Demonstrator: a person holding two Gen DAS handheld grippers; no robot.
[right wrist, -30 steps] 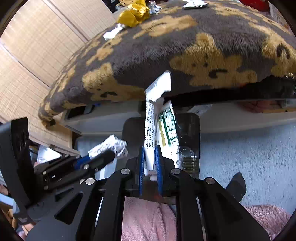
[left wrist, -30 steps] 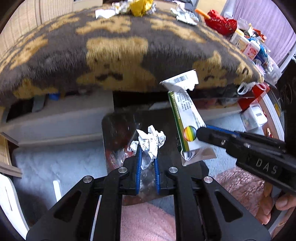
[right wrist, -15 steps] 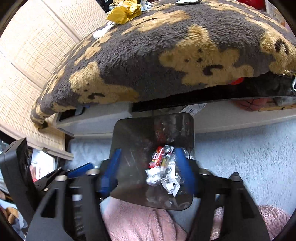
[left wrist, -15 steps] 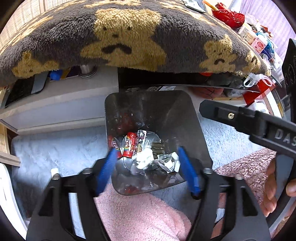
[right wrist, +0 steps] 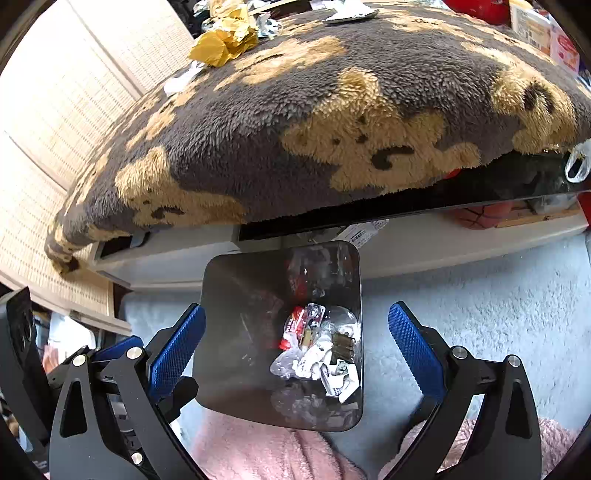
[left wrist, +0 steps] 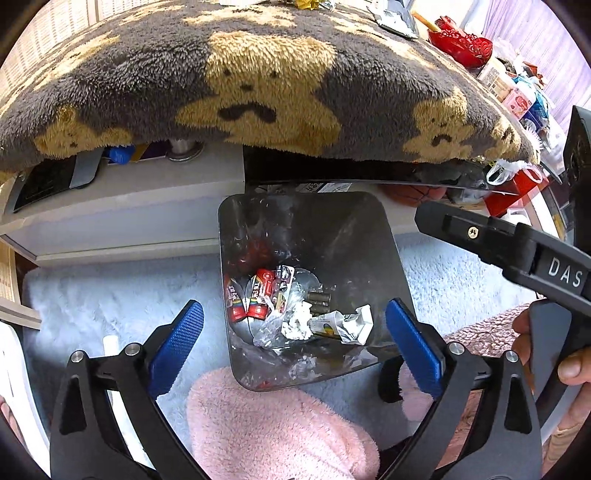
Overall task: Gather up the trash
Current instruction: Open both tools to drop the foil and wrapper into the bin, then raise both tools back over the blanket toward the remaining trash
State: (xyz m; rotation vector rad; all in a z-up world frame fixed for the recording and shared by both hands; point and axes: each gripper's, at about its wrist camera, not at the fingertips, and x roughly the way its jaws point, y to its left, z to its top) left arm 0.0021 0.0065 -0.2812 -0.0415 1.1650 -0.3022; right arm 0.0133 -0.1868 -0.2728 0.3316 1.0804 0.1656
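**Handling Loose Wrappers and Paper Scraps**

While both claws hang over the bin (left wrist: 354, 236), their jaws are still swinging apart and nothing sits between the blue pads. The left claw (left wrist: 293, 343) and the right claw (right wrist: 295, 347) both point steeply down at the bin mouth, side by side. The bin stands on the pale rug (left wrist: 110, 291), just in front of the low bench.

Trash already in the bin includes a crumpled white paper ball (left wrist: 295, 325), a torn white-and-green packet (left wrist: 341, 325), red snack wrappers (left wrist: 258, 295) and clear film. These pieces lie loose at the bottom.

Trash not yet collected lies on the bear-print blanket (right wrist: 332, 122) that covers the bench: a crumpled yellow wrapper (right wrist: 225, 42) and white paper scraps (right wrist: 183, 79) near the far edge, and a silver foil packet (left wrist: 395, 18) toward the right.

Handling, judged from appearance:
- All pieces look very light and soft. They likely crush under pressure without harm.
- Foil and film look slick. A shallow pinch may slip off.
- Flat scraps sink into the blanket pile. An edge or raised fold looks the better place to take hold.
- For the yellow wrapper, grip across the thickest bunched part.
- Blanket fibres may be caught with the scrap. Lift slowly and check.
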